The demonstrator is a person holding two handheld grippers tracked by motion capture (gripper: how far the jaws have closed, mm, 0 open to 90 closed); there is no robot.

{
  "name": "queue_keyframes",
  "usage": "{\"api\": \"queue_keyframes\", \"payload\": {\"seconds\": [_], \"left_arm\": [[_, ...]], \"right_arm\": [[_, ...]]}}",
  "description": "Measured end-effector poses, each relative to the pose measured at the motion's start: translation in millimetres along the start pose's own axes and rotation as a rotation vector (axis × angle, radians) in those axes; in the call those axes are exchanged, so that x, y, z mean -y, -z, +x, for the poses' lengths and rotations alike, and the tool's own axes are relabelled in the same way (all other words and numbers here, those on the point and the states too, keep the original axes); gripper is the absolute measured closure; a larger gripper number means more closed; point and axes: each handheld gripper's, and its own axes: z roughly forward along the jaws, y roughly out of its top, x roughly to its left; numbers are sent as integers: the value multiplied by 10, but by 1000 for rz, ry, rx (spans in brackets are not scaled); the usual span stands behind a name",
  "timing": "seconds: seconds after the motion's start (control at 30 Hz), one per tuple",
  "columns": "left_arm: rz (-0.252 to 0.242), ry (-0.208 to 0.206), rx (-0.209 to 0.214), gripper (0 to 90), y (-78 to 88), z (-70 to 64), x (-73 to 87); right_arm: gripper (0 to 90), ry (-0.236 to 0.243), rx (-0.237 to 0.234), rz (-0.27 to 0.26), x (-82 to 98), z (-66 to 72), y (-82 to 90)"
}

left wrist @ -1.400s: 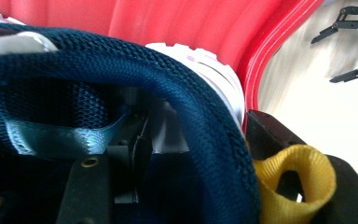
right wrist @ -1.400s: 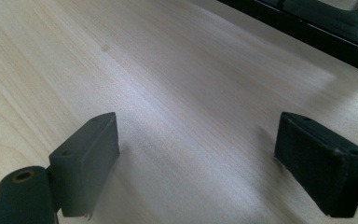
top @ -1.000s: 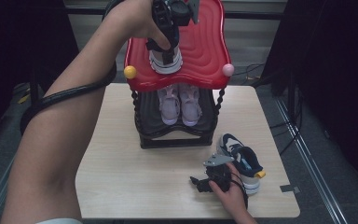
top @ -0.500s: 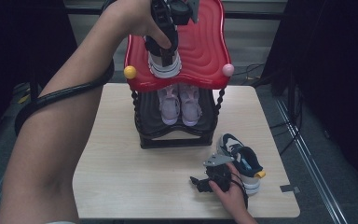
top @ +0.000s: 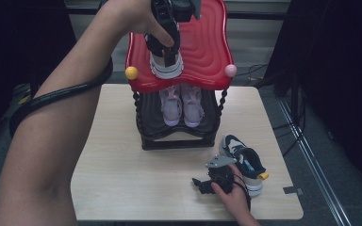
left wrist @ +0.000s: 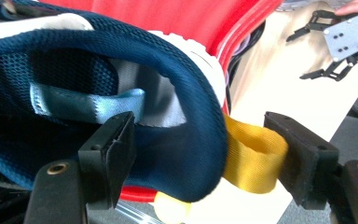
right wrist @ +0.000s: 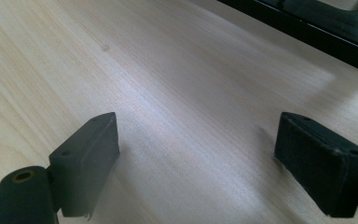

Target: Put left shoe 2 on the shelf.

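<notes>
The left gripper has just been opening; its jaws straddle the navy sneaker's heel and yellow pull loop, pads off them. The sneaker sits on the red top shelf, toe hidden by the hand. The right gripper gapes empty above the table's near edge.
</notes>
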Motion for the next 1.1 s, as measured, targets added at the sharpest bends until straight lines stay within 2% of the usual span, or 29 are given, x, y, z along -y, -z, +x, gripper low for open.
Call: {"api": "queue_keyframes", "payload": {"seconds": [0.2, 0.4, 0.63, 0.8, 1.1], "left_arm": [[-8, 23, 1, 262, 78, -25, 34], [-1, 25, 1, 248, 128, -37, 89], [10, 38, 8, 244, 126, -44, 163], [5, 52, 12, 243, 133, -39, 269], [29, 78, 16, 240, 115, -29, 505]], "right_arm": [[132, 0, 2, 1, 0, 1, 1], [132, -1, 0, 0, 0, 1, 0], [132, 3, 0, -2, 0, -2, -1], [132, 1, 1, 0, 0, 0, 0], [132, -1, 3, 2, 0, 2, 1]]}}
